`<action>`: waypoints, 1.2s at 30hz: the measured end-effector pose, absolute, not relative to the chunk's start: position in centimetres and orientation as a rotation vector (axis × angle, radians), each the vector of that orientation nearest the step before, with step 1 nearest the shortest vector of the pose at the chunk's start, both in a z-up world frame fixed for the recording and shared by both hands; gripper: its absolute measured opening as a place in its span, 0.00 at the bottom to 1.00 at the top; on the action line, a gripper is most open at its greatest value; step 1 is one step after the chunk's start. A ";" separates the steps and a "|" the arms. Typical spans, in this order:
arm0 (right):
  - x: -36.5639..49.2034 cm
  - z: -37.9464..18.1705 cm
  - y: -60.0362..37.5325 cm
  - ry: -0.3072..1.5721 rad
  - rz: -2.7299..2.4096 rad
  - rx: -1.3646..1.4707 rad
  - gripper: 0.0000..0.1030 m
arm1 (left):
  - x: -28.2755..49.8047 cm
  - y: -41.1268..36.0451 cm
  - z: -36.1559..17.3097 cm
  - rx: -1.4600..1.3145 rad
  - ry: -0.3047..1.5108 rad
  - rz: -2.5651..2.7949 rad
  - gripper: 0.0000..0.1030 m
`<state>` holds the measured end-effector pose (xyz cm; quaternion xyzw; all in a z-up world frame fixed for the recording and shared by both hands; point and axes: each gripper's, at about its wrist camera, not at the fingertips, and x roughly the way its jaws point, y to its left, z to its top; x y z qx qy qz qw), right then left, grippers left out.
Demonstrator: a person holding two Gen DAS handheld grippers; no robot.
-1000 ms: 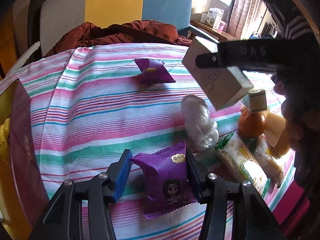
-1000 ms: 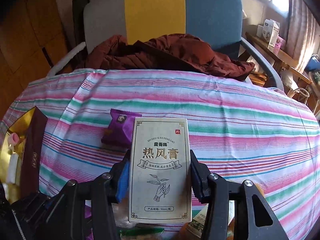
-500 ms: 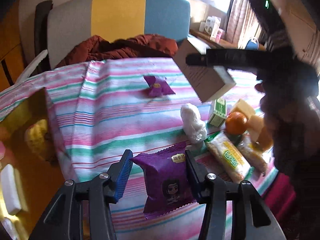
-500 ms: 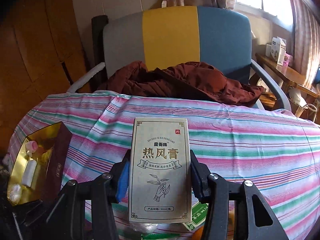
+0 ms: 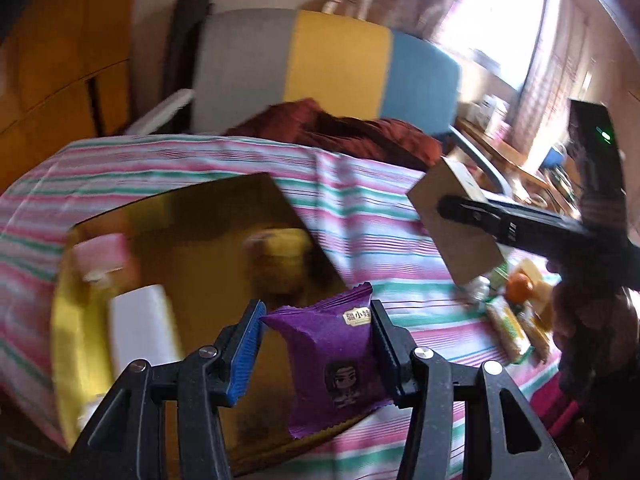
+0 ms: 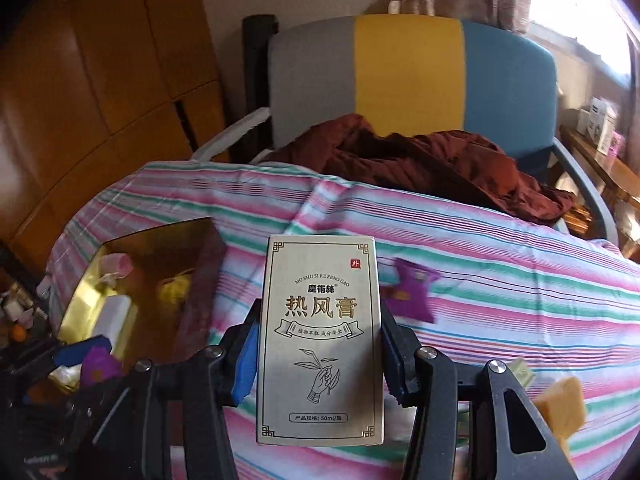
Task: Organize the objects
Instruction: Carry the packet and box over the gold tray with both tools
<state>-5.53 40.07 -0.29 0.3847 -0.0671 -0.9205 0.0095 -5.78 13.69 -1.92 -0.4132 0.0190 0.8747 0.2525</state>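
Note:
My left gripper (image 5: 316, 324) is shut on a purple snack packet (image 5: 336, 364) and holds it over the near edge of a gold-lined open box (image 5: 192, 216) on the striped table. The box holds a pink item (image 5: 102, 254), a white item (image 5: 140, 324) and a yellow item (image 5: 288, 256). My right gripper (image 6: 320, 332) is shut on a tall beige carton with Chinese print (image 6: 320, 336), held above the table right of the box (image 6: 96, 276). The carton also shows in the left wrist view (image 5: 452, 224). A second purple packet (image 6: 410, 292) lies on the cloth.
An orange (image 5: 519, 287), wrapped snack bars (image 5: 508, 332) and yellow blocks (image 6: 560, 408) lie at the table's right. A chair (image 6: 408, 76) with a dark red jacket (image 6: 420, 160) stands behind the table. Wooden panels are at the left.
My left gripper has carried the purple packet left, from the middle of the table to over the gold box. My right gripper has risen and shifted left with the carton.

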 end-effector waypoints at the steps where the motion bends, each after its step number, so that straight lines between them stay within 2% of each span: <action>1: -5.6 -0.1 38.9 -0.208 -2.856 1.189 0.50 | -5.9 12.8 -2.0 -1.127 0.038 2.393 0.50; 18: -7.9 0.1 23.1 -0.061 -2.623 1.186 0.50 | -6.7 1.3 -4.4 -1.218 -0.153 2.491 0.51; 25: -10.8 -1.0 19.8 -0.061 -2.574 1.254 0.50 | -11.4 -0.4 -3.3 -1.201 -0.098 2.593 0.51; 29: -13.1 -1.7 18.4 -0.067 -2.557 1.301 0.50 | -14.5 -0.8 -4.1 -1.265 -0.049 2.625 0.56; 33: -16.1 -2.4 17.8 -0.109 -2.558 1.350 0.51 | -15.8 -2.0 -5.0 -1.333 -0.116 2.628 0.58; 34: -16.8 -2.5 17.7 -0.130 -2.563 1.353 0.52 | -15.7 -2.1 -5.1 -1.334 -0.120 2.632 0.60; 36: -17.7 -2.7 18.0 -0.208 -2.544 1.355 0.65 | -15.2 -2.5 -5.3 -1.332 -0.143 2.638 0.60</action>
